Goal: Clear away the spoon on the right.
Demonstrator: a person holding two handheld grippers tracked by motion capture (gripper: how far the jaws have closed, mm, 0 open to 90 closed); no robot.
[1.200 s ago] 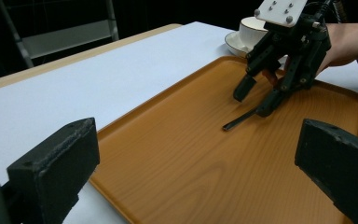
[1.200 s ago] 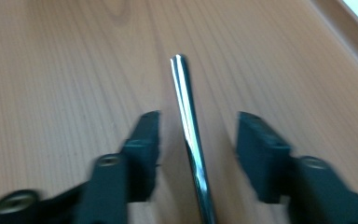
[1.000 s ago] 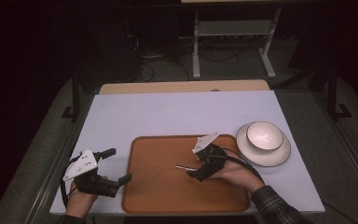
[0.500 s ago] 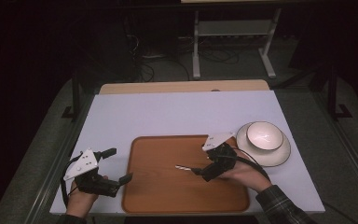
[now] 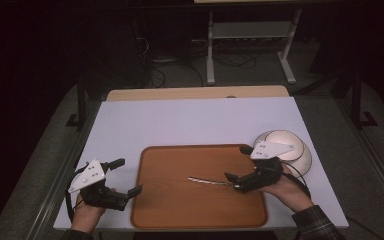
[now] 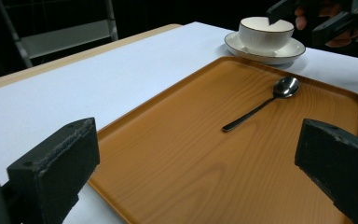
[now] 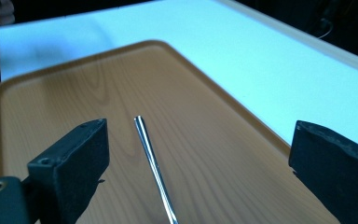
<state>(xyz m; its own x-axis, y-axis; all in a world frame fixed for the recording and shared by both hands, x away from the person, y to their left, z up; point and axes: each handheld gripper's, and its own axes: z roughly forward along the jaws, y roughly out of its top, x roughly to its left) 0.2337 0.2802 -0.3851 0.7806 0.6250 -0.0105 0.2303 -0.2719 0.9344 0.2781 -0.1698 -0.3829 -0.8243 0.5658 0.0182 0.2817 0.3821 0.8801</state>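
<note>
Spoon (image 6: 261, 104) is lying flat on the wooden tray (image 5: 170, 210), released; the right gripper (image 5: 235, 181) is hanging spread wide above its bowl end. Left gripper (image 5: 130, 181) is idling agape beside the tray. Placement looks finished; bowl (image 6: 266, 33) and saucer (image 6: 242, 45) are sitting untouched outside.

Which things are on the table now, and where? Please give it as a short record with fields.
table: white top
tray: brown wooden tray, near the front edge
spoon: metal spoon lying flat on the tray, free
bowl: white bowl on a saucer, off the tray, to its right
left gripper: open, holding nothing, left of the tray
right gripper: open, above the tray's right part, over the spoon's bowl end, handle between its jaws, not clamped
</note>
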